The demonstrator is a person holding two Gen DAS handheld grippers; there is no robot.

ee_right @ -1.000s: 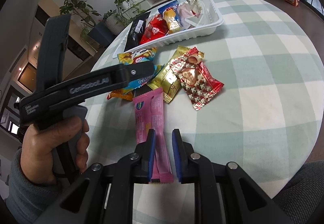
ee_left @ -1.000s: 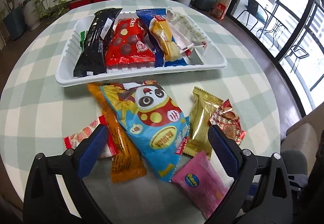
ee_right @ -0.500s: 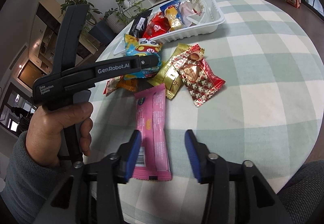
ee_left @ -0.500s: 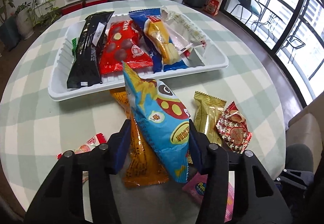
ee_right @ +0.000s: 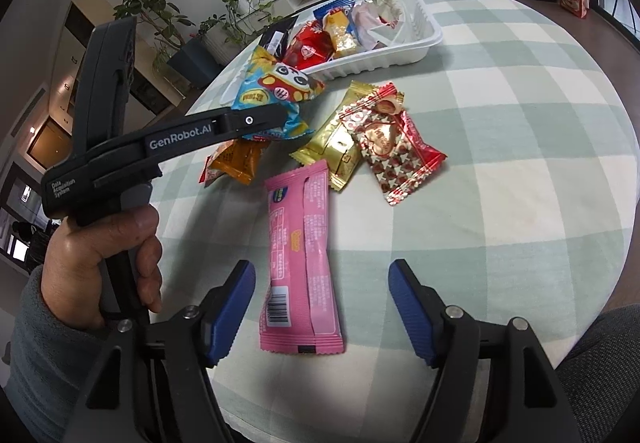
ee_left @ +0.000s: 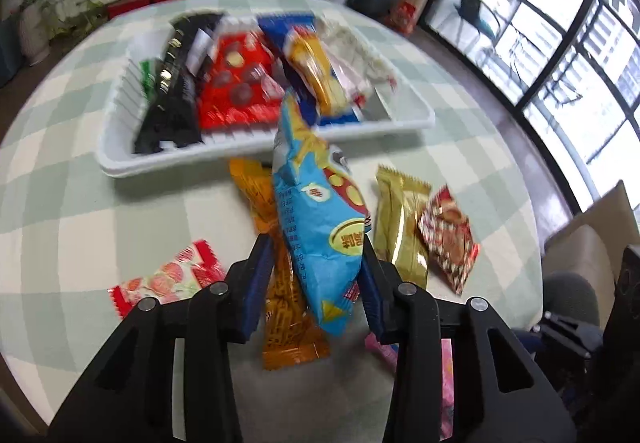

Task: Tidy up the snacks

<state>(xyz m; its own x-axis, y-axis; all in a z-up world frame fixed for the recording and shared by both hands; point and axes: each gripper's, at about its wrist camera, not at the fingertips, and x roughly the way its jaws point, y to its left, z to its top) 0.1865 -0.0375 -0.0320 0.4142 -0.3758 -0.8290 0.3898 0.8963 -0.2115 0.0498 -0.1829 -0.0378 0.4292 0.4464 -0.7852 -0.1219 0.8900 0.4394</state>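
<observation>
Pick-up step: left gripper [ee_left: 314, 275], jaws closing on the blue panda snack bag [ee_left: 320, 227] at frame centre, must next carry it to the white tray [ee_left: 120, 159] above; right gripper [ee_right: 322, 307] opening, astride the pink packet [ee_right: 300, 267].

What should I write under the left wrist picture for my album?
Left tool closing on a blue panda snack bag, lifted above the checked table near the white tray of snacks.

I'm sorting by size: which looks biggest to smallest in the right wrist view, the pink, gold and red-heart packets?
1. pink packet, though it lies nearest the camera.
2 and 3. gold packet and red-heart packet: too alike to rank.
</observation>
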